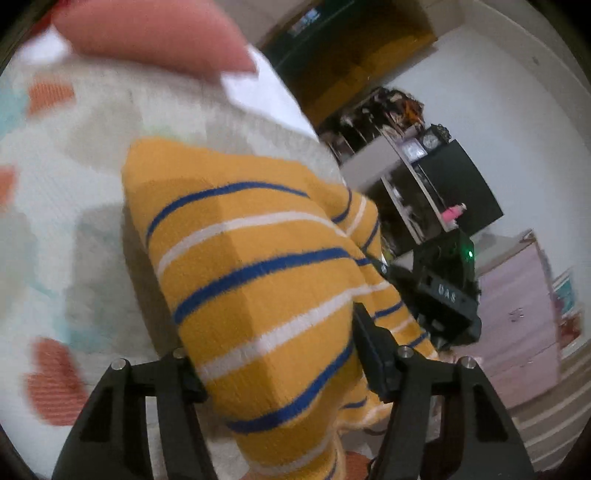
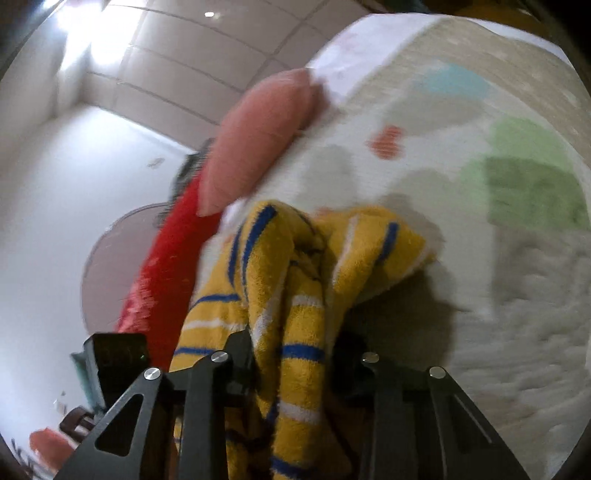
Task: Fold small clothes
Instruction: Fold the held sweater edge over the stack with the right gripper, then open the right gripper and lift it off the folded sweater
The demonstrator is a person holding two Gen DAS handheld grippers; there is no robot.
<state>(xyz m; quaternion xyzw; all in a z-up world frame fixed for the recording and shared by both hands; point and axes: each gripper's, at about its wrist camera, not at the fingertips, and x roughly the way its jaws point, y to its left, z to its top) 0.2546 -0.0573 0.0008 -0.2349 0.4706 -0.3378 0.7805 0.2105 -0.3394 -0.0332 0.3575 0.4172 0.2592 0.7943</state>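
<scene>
Left wrist view: your left gripper (image 1: 280, 354) and right gripper (image 2: 291, 354) both have jaws clamped on the yellow striped garment (image 1: 258, 280) — lifted over the bed (image 1: 74, 206). Mid-fold — next, lay it flat.

sweater (image 1: 258, 288) on blanket (image 1: 74, 192) | pillow (image 1: 155, 33) at 11 o'clock behind it (blurred) | shelf (image 1: 424, 184) at 2 o'clock

text: I read "UAS" | on: black right gripper (image 1: 447, 295) body, left wrist view | right wrist view: nothing legible
</scene>
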